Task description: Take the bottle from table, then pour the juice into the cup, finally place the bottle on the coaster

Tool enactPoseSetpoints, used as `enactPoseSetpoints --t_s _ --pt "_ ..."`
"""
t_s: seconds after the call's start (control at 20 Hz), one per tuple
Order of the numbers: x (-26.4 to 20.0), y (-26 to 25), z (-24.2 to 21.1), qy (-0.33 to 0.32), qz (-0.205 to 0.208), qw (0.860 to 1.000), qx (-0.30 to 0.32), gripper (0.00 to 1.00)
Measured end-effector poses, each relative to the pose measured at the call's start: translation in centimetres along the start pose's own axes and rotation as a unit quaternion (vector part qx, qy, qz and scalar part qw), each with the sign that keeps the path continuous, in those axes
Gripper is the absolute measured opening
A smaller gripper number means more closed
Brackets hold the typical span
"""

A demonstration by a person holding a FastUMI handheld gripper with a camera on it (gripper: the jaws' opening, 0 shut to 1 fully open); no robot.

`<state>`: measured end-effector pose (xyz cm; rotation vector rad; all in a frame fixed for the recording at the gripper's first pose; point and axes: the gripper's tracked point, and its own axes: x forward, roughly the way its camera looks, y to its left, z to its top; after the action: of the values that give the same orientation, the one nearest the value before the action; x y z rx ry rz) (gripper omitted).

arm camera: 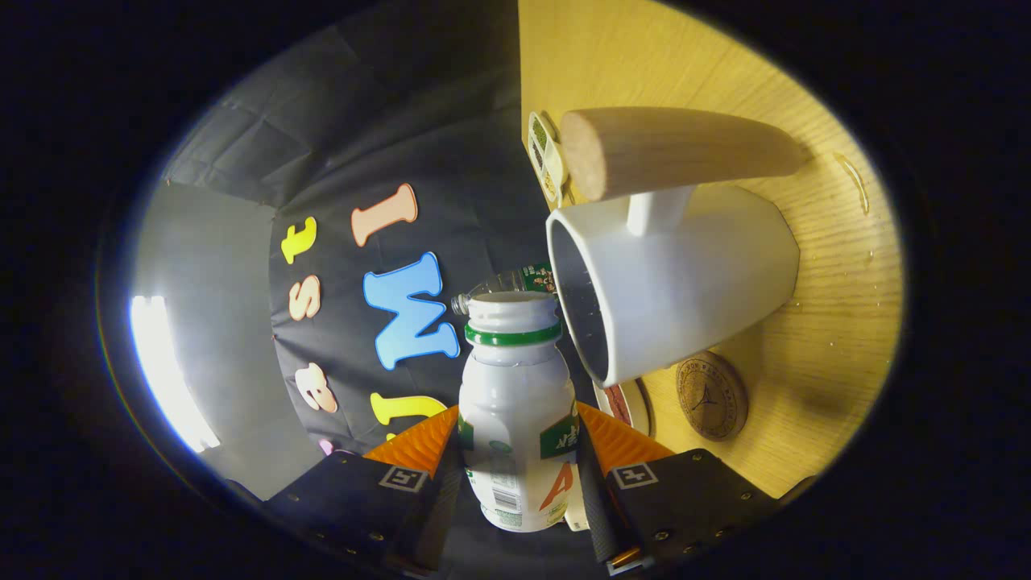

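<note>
My gripper [518, 439] is shut on a white juice bottle [515, 395] with a green neck ring, both fingers pressing its sides. The bottle is uncapped, and its mouth lies just beside the rim of the white cup [685, 282]. The view is rolled, so the wooden table [830, 338] stands on the right and the bottle is tipped sideways toward the cup's dark opening. A thick wooden handle [676, 149] sticks out from the cup's side. The round brown coaster [711, 395] lies on the table next to the cup's base, beyond my right finger.
A clear plastic bottle [503, 283] with a green label lies behind the juice bottle's mouth. A small white packet [546, 157] sits by the table's far edge near the handle. A round white disc [632, 405] lies between the coaster and my fingers.
</note>
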<state>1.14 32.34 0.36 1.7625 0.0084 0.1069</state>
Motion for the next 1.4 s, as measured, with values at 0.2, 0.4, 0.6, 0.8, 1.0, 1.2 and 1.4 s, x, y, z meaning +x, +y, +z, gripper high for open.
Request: enactPoseSetpoints --t_s 0.2,0.4,0.6,0.8,1.0,1.2,1.4 --pt "0.2 -1.1 -0.3 0.0 -0.031 0.996 -0.084 0.68" --pt "-0.4 -1.5 -0.8 0.002 -0.053 0.982 -0.18 0.68" --pt "-1.0 -1.8 -0.7 -0.003 -0.078 0.948 -0.309 0.68" --pt "-1.5 -0.1 -1.0 -0.018 -0.052 0.933 -0.356 0.68" --pt "-1.7 0.7 -1.8 -0.016 -0.047 0.883 -0.466 0.68" --pt "-1.5 1.3 -3.1 -0.008 -0.052 0.818 -0.572 0.68" --pt "-1.2 1.7 -3.6 -0.003 -0.075 0.731 -0.678 0.68"
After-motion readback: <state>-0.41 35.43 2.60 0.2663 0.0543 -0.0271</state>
